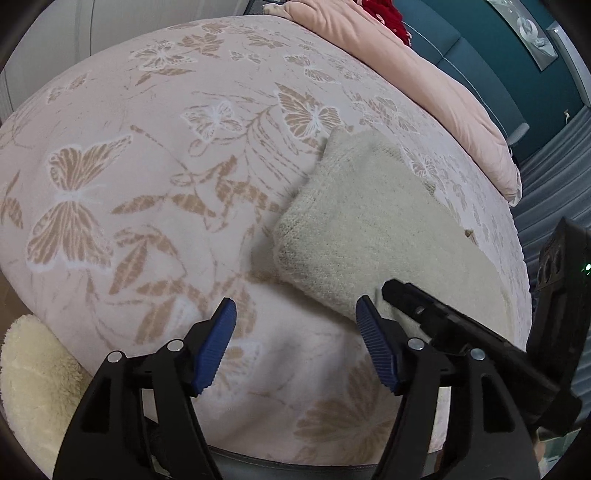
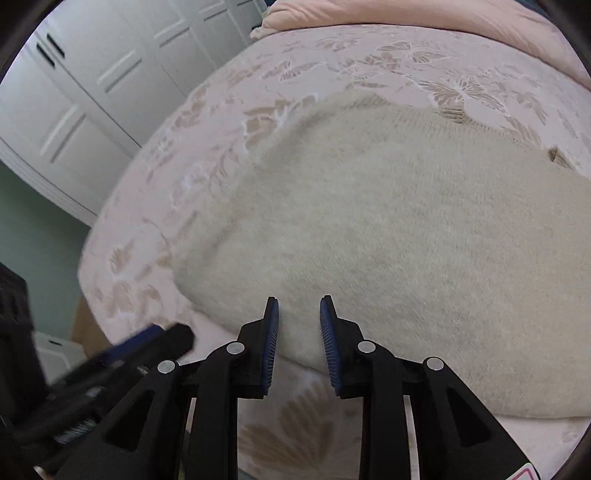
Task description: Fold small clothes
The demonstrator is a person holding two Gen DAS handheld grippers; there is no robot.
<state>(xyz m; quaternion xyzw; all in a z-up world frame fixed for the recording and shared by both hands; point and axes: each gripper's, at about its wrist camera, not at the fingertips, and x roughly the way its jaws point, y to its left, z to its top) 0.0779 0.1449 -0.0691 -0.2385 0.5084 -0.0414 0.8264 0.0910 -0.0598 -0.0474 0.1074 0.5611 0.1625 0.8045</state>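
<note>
A cream knitted garment (image 1: 373,229) lies folded and flat on the pink butterfly bedspread (image 1: 155,155). In the left wrist view my left gripper (image 1: 295,314) is open wide and empty, just left of the garment's near corner. The right gripper's black body (image 1: 461,332) reaches in from the right over the garment's near edge. In the right wrist view the garment (image 2: 388,236) fills the middle. My right gripper (image 2: 298,306) is open with a narrow gap, over the near edge, holding nothing. The left gripper (image 2: 147,343) shows blurred at the lower left.
A fluffy cream item (image 1: 33,384) lies at the bed's near left edge. A pink pillow (image 1: 424,81) lies along the far side, with a red item (image 1: 388,14) behind it. White wardrobe doors (image 2: 92,92) stand beyond the bed's left side.
</note>
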